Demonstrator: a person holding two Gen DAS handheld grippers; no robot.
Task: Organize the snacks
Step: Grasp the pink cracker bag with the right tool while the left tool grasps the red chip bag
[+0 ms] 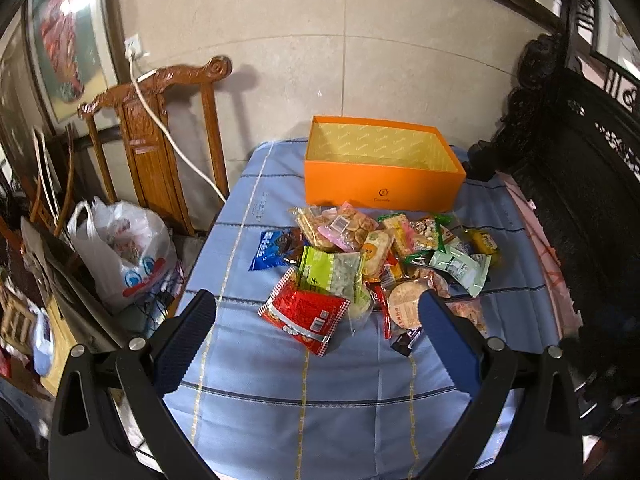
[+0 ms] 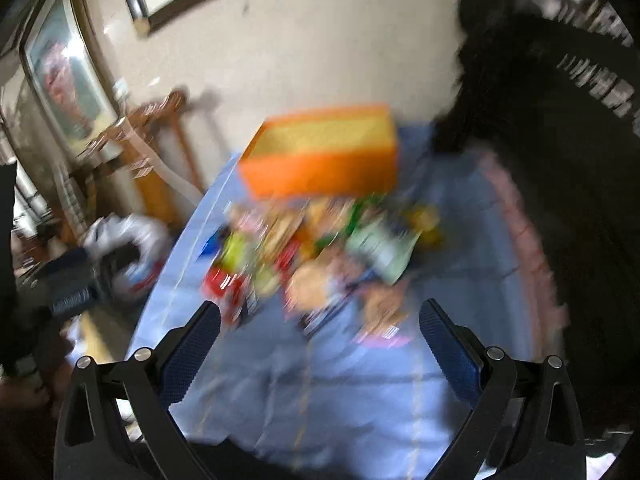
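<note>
Right wrist view is all smear — the snack pile (image 2: 320, 256) is just colour streaks, no packet readable, orange box (image 2: 320, 152) edges fuzzed out.

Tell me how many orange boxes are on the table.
1. The orange box stands open at the table's far end, behind the snack pile. No other shows.

Chair: I saw a carved wooden chair (image 1: 160, 136) far ahead-left of my left gripper, against the wall.
Cable: a white cable (image 1: 168, 136) hung across the chair back from a wall socket (image 1: 133, 47).
Bag: a white plastic bag (image 1: 124, 252) sat left of my left gripper, below the chair.
Screen: dark carved woodwork (image 1: 580, 168) stood to the right.
Picture: a framed picture (image 1: 64, 48) hung far upper left.
</note>
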